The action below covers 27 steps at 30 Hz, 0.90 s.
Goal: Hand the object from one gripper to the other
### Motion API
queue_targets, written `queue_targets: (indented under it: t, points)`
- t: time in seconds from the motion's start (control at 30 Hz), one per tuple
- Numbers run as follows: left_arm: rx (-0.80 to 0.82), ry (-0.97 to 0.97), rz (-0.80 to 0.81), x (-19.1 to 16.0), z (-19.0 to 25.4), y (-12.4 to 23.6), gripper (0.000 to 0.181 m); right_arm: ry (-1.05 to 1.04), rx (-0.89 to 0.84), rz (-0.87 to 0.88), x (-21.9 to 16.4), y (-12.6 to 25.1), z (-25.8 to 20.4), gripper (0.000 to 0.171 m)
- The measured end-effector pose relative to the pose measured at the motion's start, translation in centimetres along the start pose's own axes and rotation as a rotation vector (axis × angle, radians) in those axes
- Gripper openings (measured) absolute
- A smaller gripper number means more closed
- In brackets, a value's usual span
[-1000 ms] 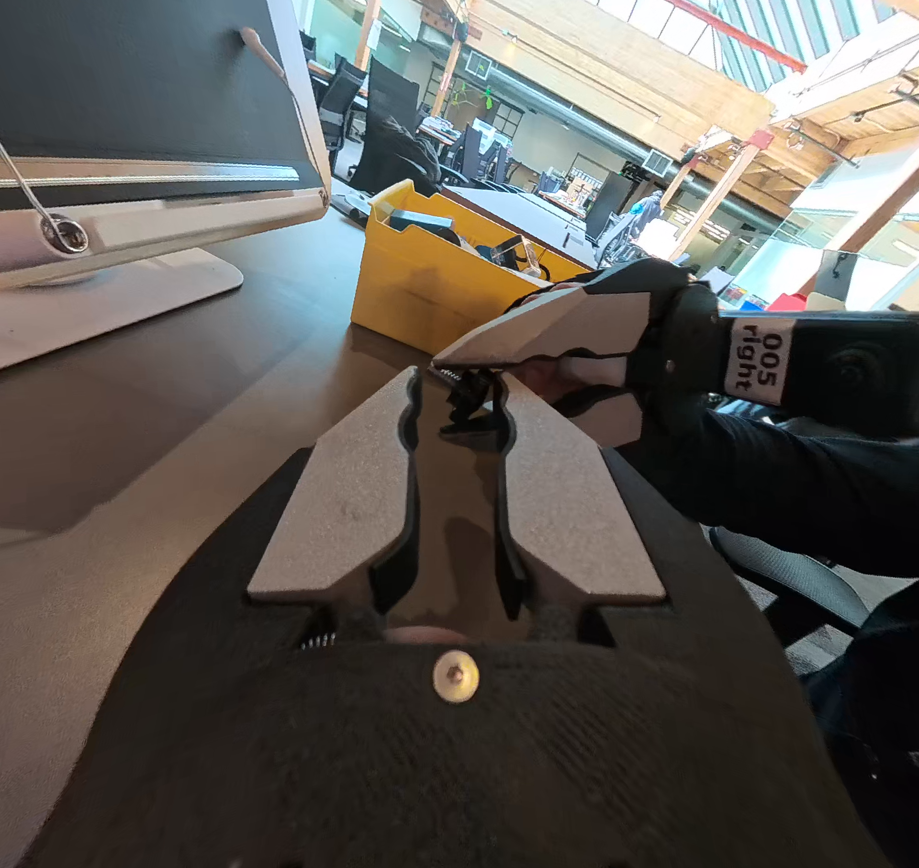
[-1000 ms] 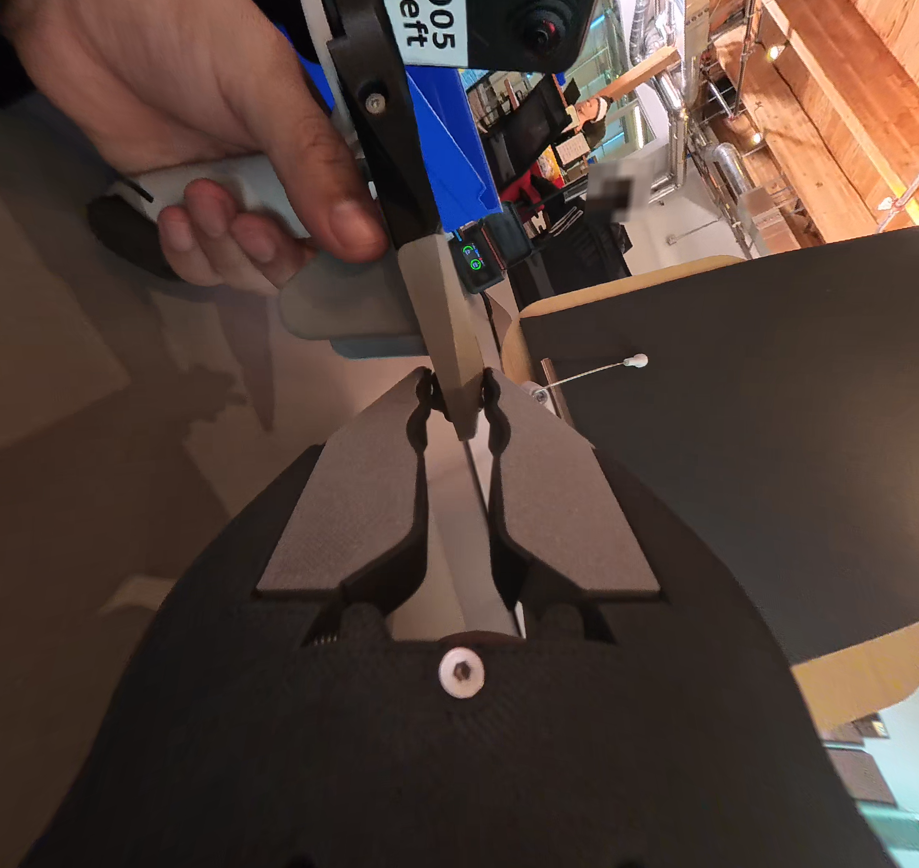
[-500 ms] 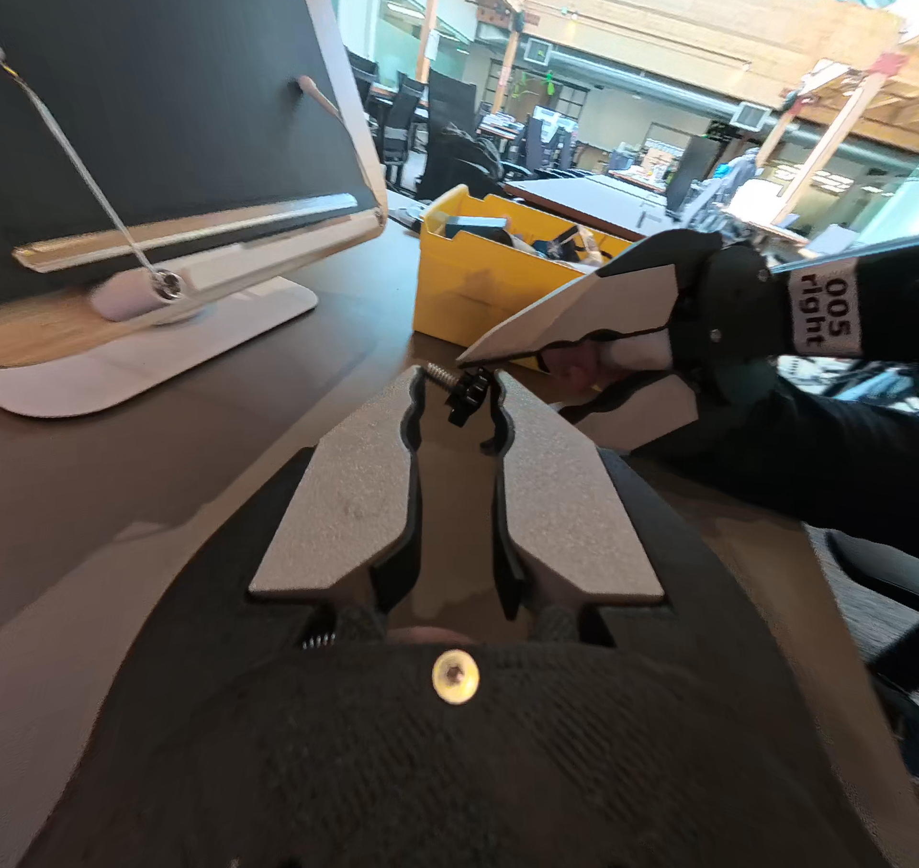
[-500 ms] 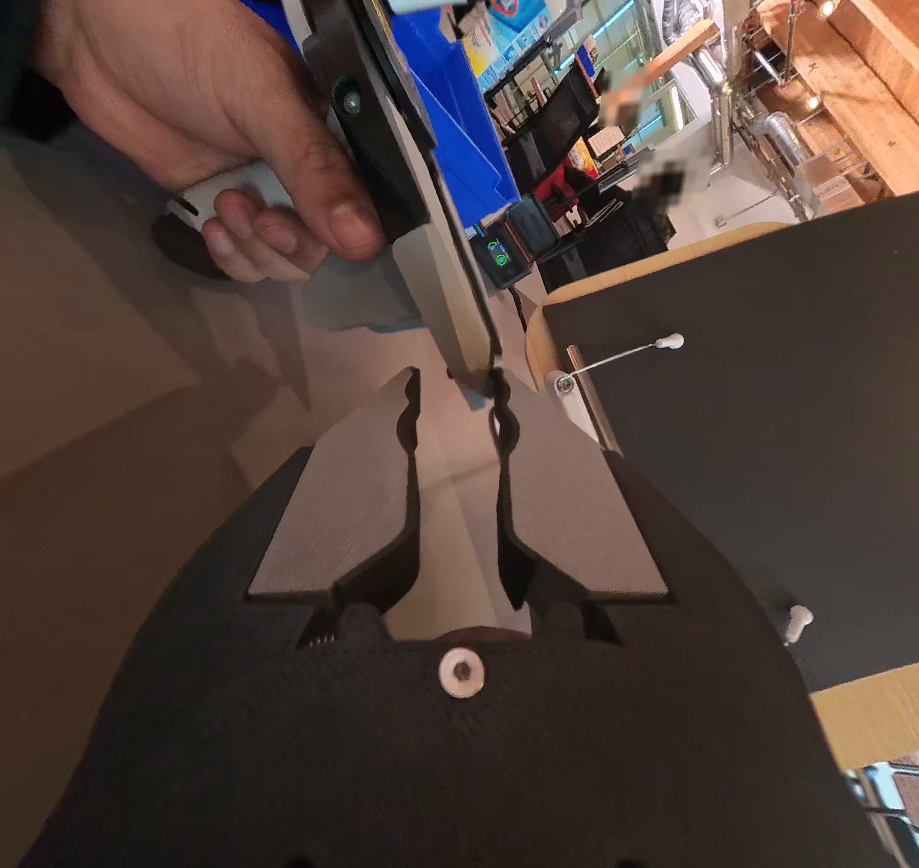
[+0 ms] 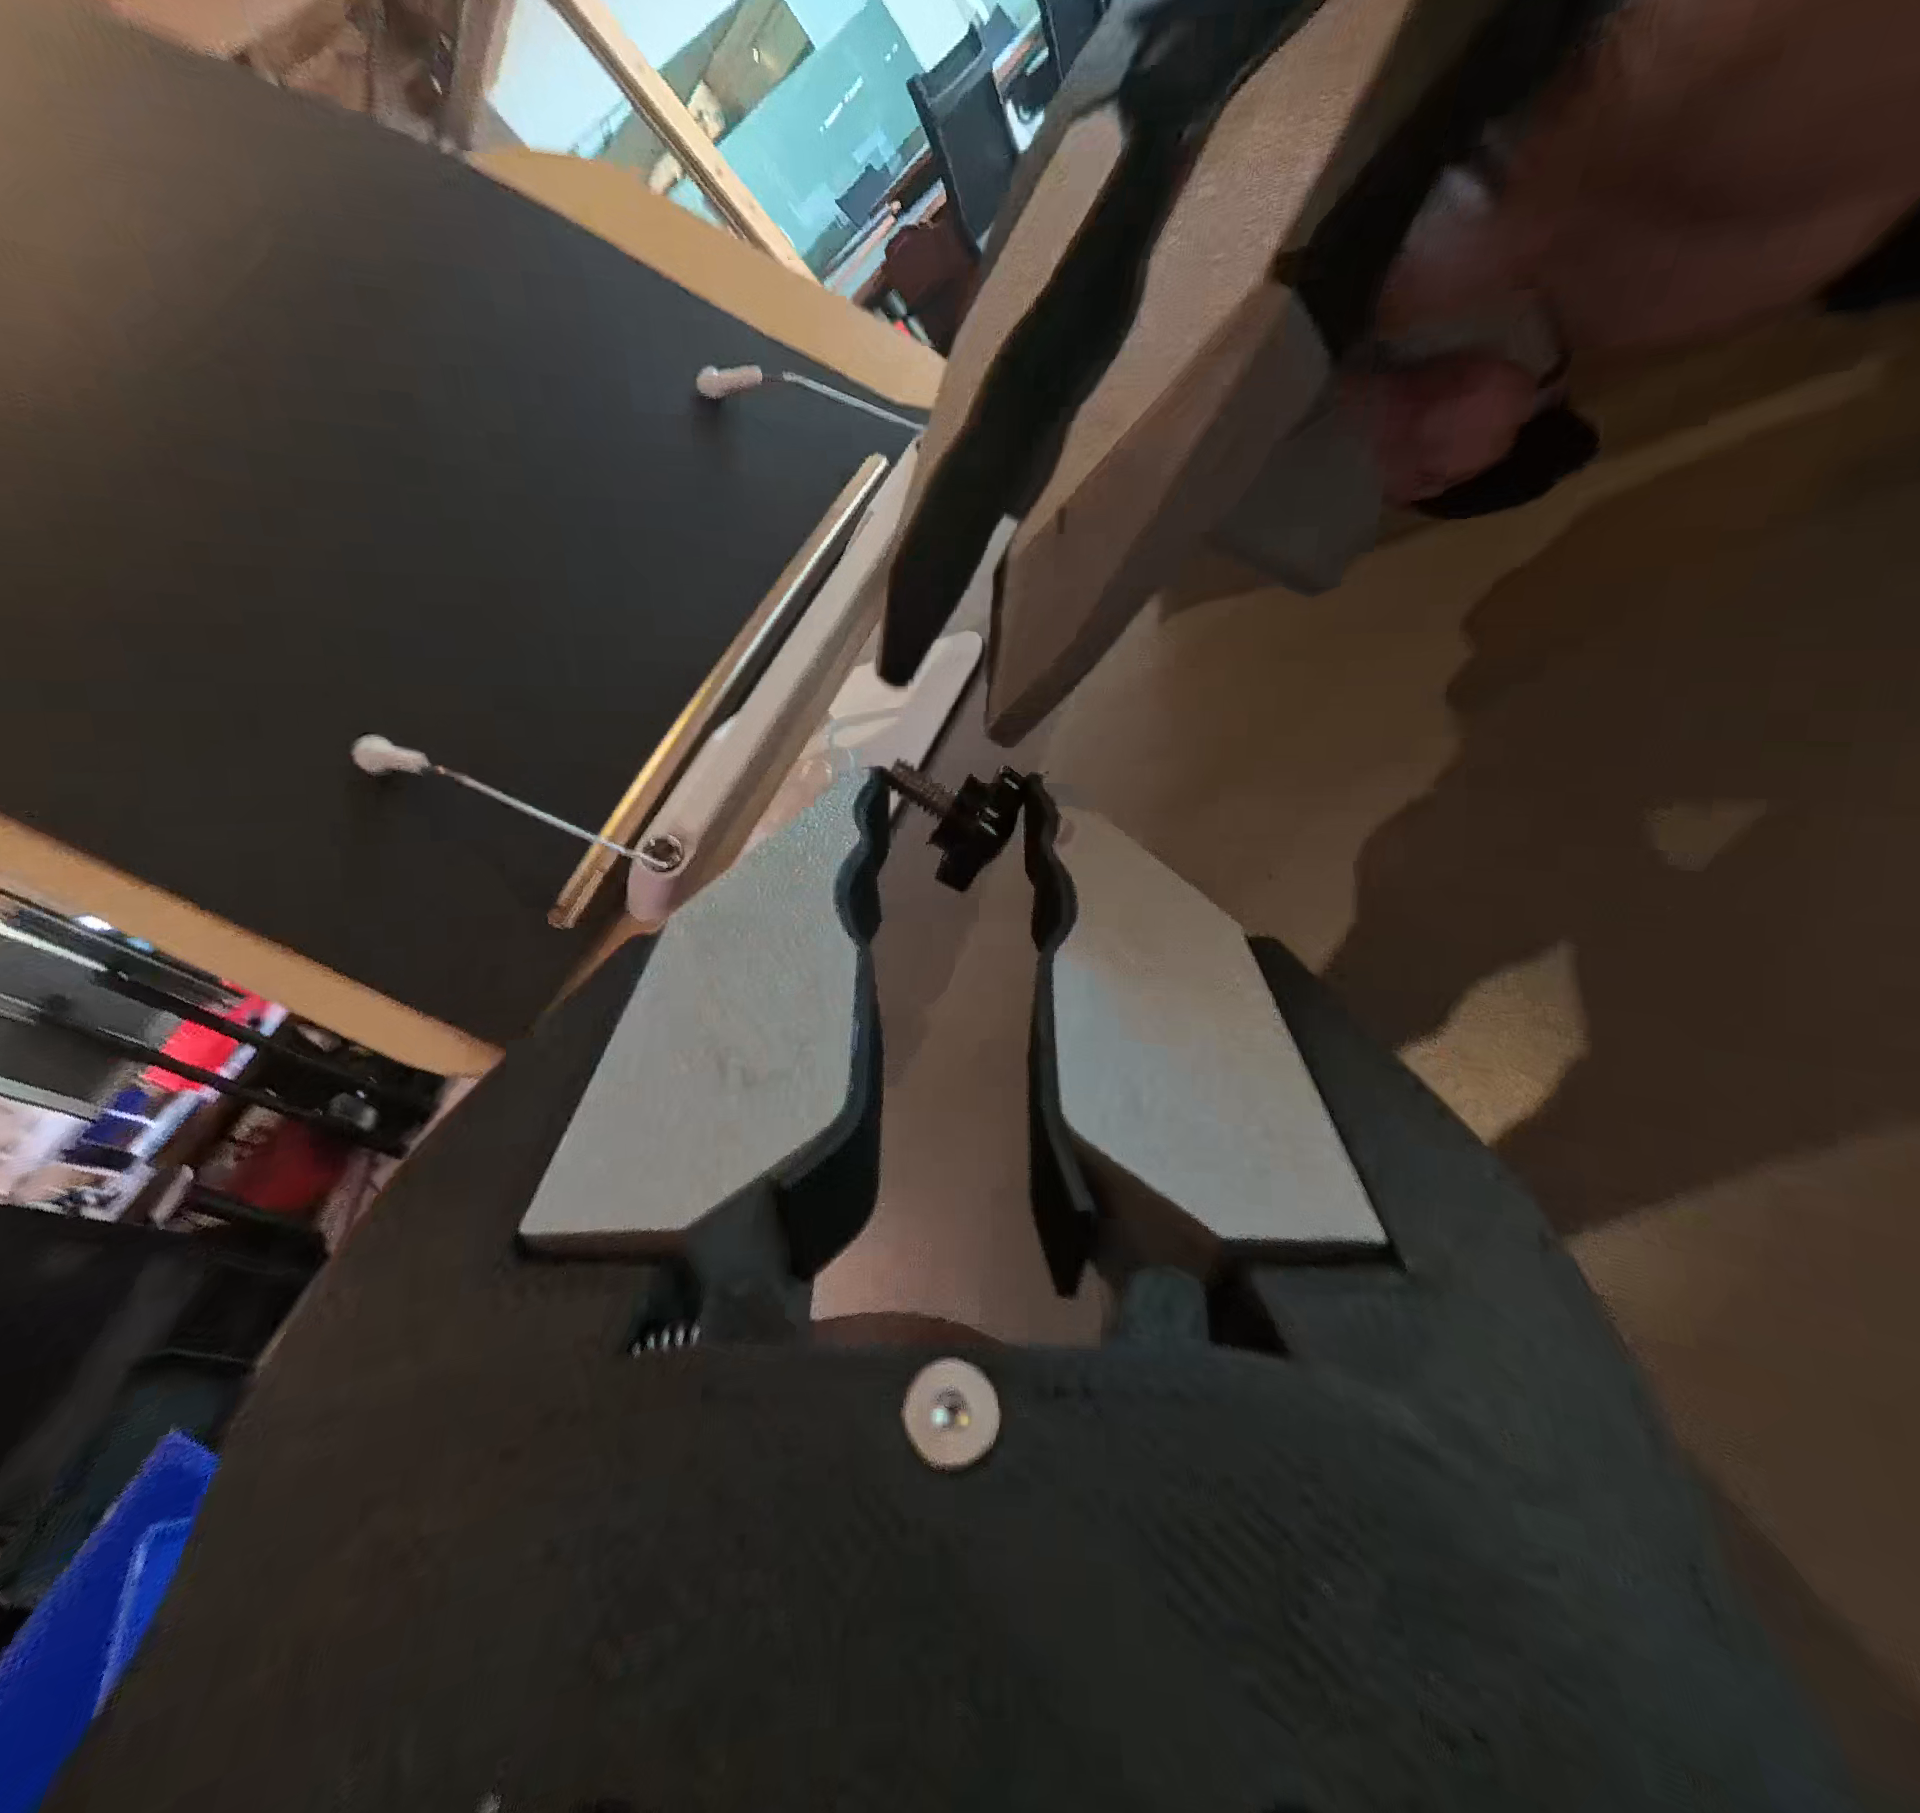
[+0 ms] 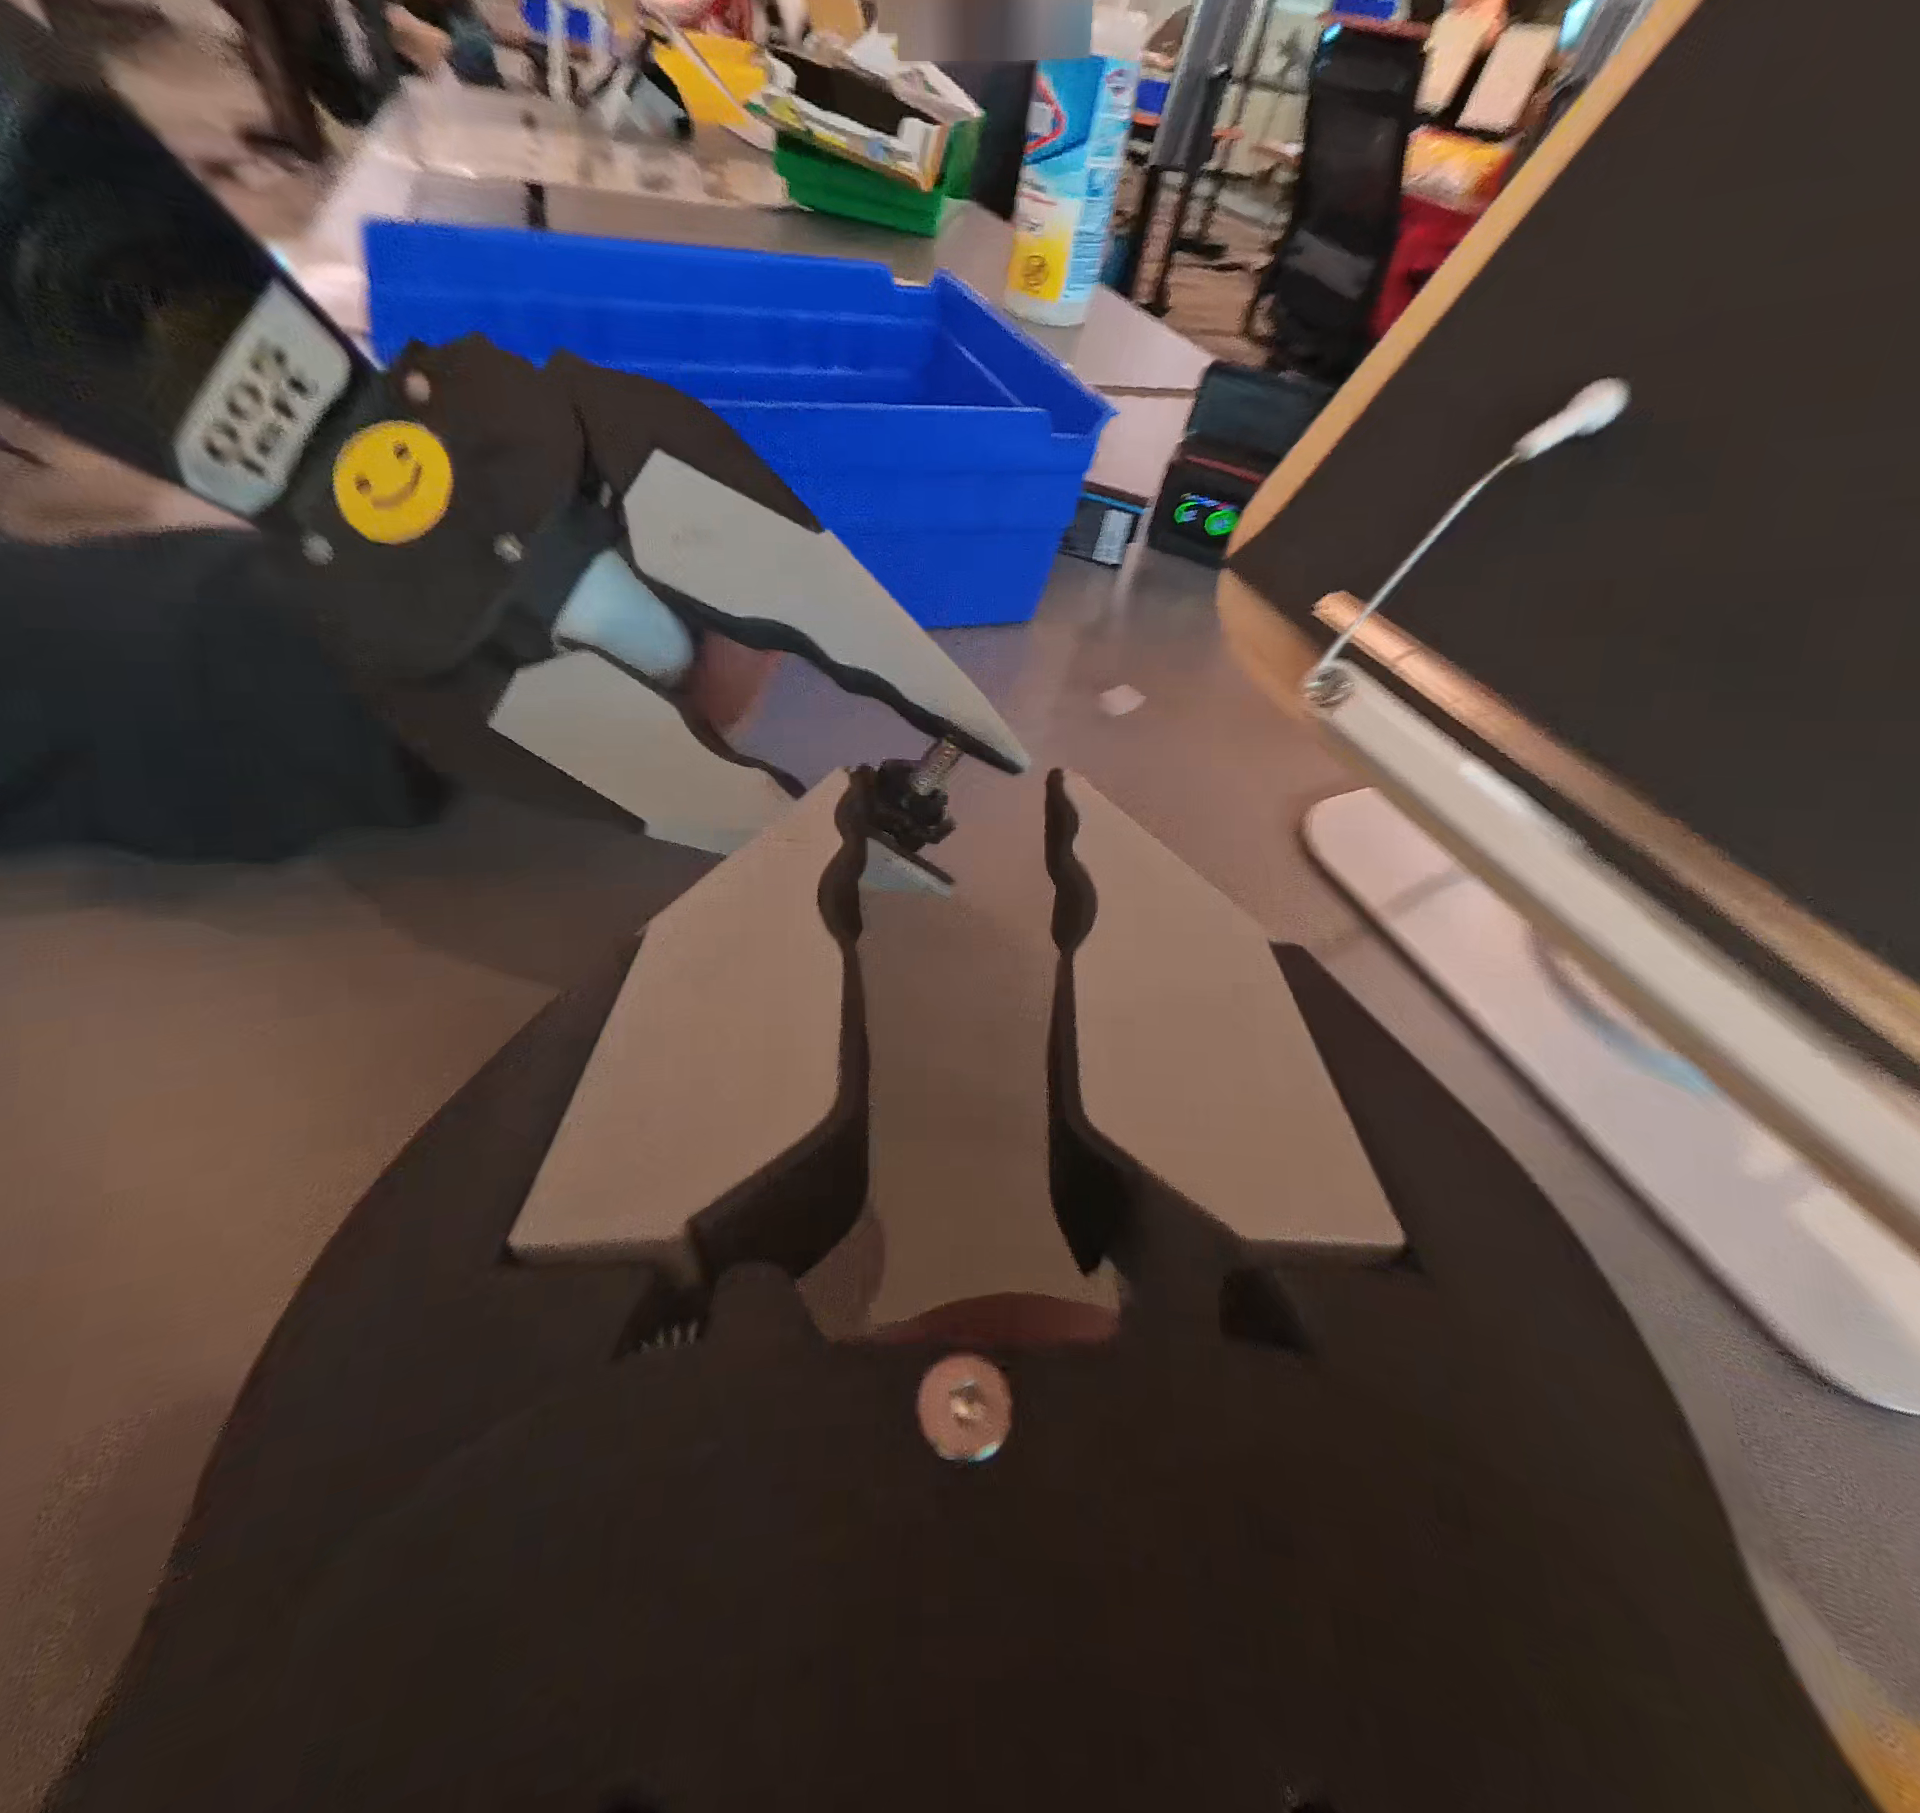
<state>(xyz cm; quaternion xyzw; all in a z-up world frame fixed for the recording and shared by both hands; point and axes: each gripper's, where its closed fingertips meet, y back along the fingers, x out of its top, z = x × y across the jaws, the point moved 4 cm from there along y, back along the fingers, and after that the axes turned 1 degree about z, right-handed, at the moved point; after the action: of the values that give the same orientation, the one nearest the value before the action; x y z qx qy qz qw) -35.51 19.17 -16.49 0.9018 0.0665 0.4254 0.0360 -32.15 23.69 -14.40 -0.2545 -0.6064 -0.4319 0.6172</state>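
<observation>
A blue bin [image 6: 727, 381] sits near a black board [image 6: 1662, 413].

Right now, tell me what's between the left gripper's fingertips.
A black knob screw bridges the left gripper, thread on one tip, knob on the other. The left wrist view shows it.

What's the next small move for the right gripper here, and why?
Probably ease the right gripper slightly left, so the knob screw sits centred between its open fingers. The left gripper pinches that screw end to end, close by the right one's left fingertip.
</observation>
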Motion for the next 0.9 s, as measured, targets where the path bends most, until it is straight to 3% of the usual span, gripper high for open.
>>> queue_targets:
  t: [0.2, 0.33, 0.6, 0.73, 0.9]
  points:
    - [0.048, -0.089, 0.053, 0.8, -0.1, 0.3, 0.024, -0.337, 0.141, 0.029, -0.7, -0.5, 0.4, 0.035]
    - [0.064, -0.175, 0.077, 1.3, 0.3, 0.3, 0.024, -0.45, 0.233, 0.068, -0.5, -0.6, 0.1, 0.033]
    - [0.037, -0.15, 0.029, 0.7, 1.2, -0.2, 0.024, -0.335, 0.183, -0.003, -1.1, -1.4, -0.7, 0.011]
    - [0.002, -0.037, 0.029, 0.5, 1.2, -0.3, 0.024, -0.24, 0.116, -0.04, -1.3, -1.4, -0.6, 0.011]
    - [0.024, -0.069, 0.021, 0.5, 1.1, -0.2, 0.024, -0.264, 0.113, -0.032, -1.2, -1.5, -0.6, 0.01]
